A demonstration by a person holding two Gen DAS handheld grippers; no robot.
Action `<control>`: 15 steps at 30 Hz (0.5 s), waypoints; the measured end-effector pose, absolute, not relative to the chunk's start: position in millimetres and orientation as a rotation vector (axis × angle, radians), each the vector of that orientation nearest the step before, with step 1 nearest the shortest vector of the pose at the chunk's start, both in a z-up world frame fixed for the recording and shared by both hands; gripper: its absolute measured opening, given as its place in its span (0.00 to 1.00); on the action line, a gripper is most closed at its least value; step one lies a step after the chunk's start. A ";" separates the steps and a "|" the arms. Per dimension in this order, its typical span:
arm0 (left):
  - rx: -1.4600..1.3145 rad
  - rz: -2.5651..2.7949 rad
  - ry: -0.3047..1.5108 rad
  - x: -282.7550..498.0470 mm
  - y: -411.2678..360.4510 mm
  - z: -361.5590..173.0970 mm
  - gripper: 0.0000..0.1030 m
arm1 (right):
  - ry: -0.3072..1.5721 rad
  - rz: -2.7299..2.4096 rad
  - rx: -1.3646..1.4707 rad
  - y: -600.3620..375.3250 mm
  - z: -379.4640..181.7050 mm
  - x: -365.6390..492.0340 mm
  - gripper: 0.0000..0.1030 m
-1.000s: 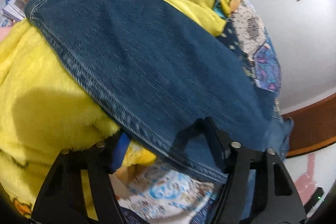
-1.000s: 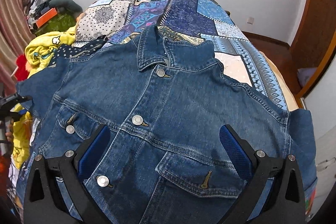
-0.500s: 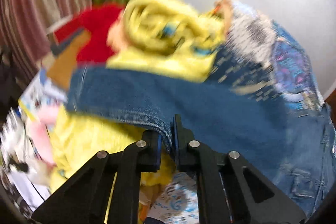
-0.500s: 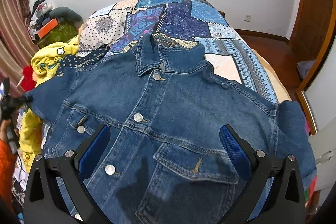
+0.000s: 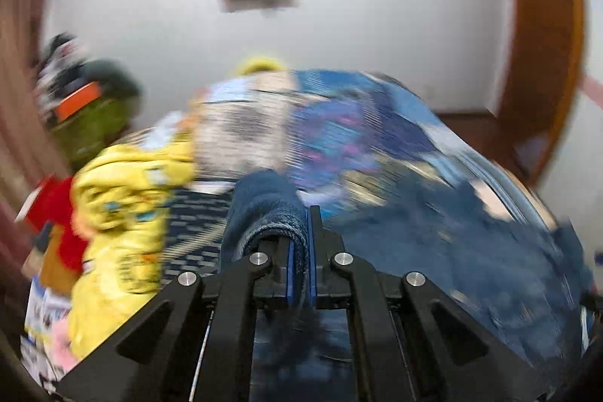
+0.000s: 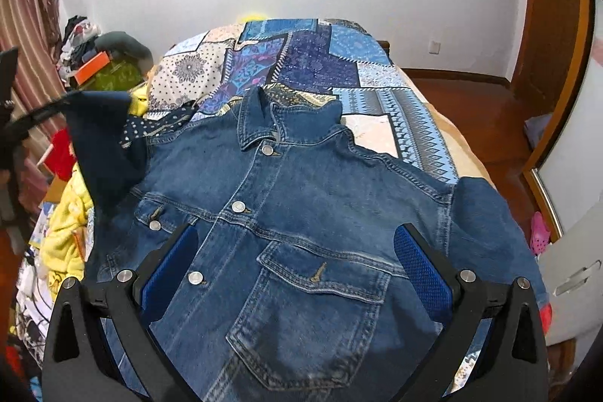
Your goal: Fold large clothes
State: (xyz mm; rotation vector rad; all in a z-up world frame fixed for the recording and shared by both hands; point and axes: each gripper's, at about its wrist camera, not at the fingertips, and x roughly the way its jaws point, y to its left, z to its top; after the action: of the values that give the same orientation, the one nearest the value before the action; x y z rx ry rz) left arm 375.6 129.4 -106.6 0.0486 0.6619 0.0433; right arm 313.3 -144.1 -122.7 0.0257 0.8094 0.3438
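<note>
A bed covered in a patchwork quilt of blue, purple and cream printed panels stretches away ahead of the right tongs, and on it, directly in front of and beneath their fingers, lies a large blue denim jacket with metal buttons. The jacket is spread front-up and buttoned, collar pointing away from the tongs, with two flap chest pockets, pale stitched seams and faded patches across the front; its far-right sleeve drapes over the bed edge beyond the right finger. The jacket's other sleeve, a dark blue denim tube, is raised off the bed to the left of the right tongs, pulled up into a peak. A heap of fluffy yellow fabric with cartoon prints sits low to the left, beside the bed. The right tongs hover above the jacket front with their blue-padded fingers spread wide, holding nothing. In the heavily blurred left wrist view, the left tongs are pressed together on the rolled sleeve edge, the cloth pinched between the blue pads and bulging up over the left finger.
</note>
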 end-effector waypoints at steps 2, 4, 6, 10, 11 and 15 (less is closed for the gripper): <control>0.119 -0.023 0.701 376.1 90.7 -124.7 0.04 | 0.802 0.338 0.026 -149.7 -121.0 310.1 1.00; 0.163 -0.073 0.746 374.6 64.1 -140.5 0.04 | 0.791 0.341 0.030 -157.2 -118.4 306.3 1.00; 0.172 -0.128 0.814 373.4 43.0 -164.7 0.04 | 0.778 0.342 0.042 -165.9 -116.1 300.0 1.00; 0.148 -0.191 0.958 372.0 21.1 -209.7 0.04 | 0.766 0.333 0.069 -180.8 -113.7 295.6 1.00; 0.136 -0.199 0.987 370.7 20.9 -216.6 0.05 | 0.766 0.330 0.076 -183.8 -114.1 294.9 1.00; 0.074 -0.216 1.067 362.4 21.5 -232.5 0.08 | 0.780 0.318 0.098 -190.2 -118.5 294.8 1.00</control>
State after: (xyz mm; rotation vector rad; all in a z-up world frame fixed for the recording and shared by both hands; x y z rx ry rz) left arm 362.4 21.5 -232.5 0.0743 1.0672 -0.2160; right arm 294.8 -190.2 -118.5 0.0975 0.7800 0.3178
